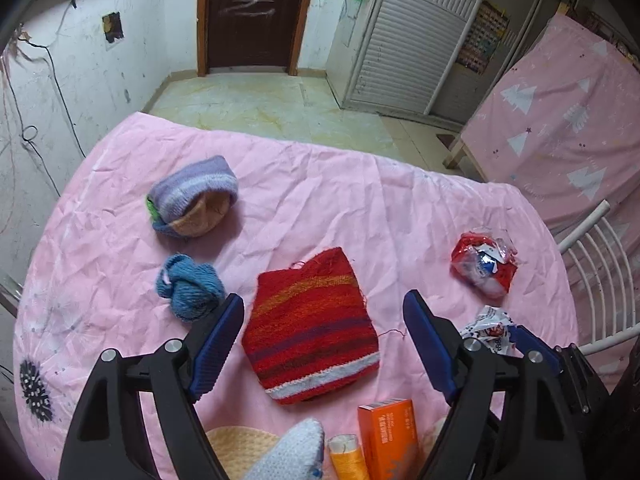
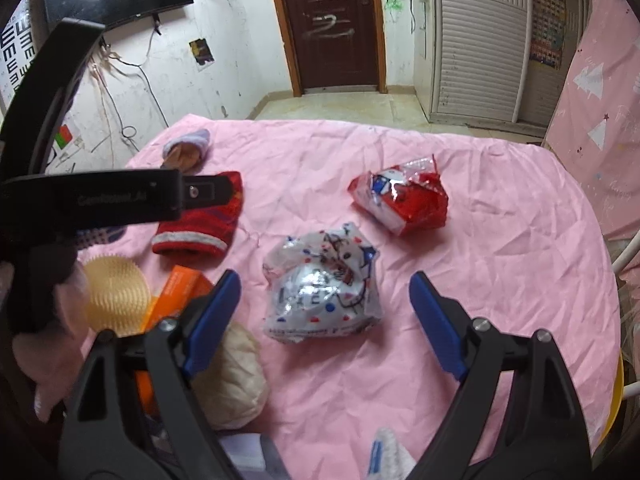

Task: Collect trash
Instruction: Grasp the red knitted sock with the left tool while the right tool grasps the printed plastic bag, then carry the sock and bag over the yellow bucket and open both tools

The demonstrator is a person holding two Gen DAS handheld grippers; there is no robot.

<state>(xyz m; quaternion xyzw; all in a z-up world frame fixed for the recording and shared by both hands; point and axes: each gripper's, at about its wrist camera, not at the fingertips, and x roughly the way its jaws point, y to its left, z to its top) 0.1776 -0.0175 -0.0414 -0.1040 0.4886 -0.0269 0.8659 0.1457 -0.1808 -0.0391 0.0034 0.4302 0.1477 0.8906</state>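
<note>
Trash pair on pink quilted cloth (image 2: pixel 500 240): crumpled white printed plastic wrapper (image 2: pixel 322 286) dead centre between wide-open right gripper (image 2: pixel 322 312), lined up for pinching, red crinkled foil packet (image 2: pixel 400 200) at 1 o'clock beyond, left gripper (image 1: pixel 324 340) wide, empty over red striped knitted pouch (image 1: pixel 312 328).

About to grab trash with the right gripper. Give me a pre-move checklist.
1. Right gripper open: ok.
2. Crumpled white printed plastic wrapper lined up between its fingers: ok.
3. Nothing lying on that wrapper: ok.
4. Crumpled red and white plastic wrapper apart from it: ok.
5. Left gripper open, over the red striped knitted pouch, not over trash: ok.
6. Trash bin in view: not ok.
</note>
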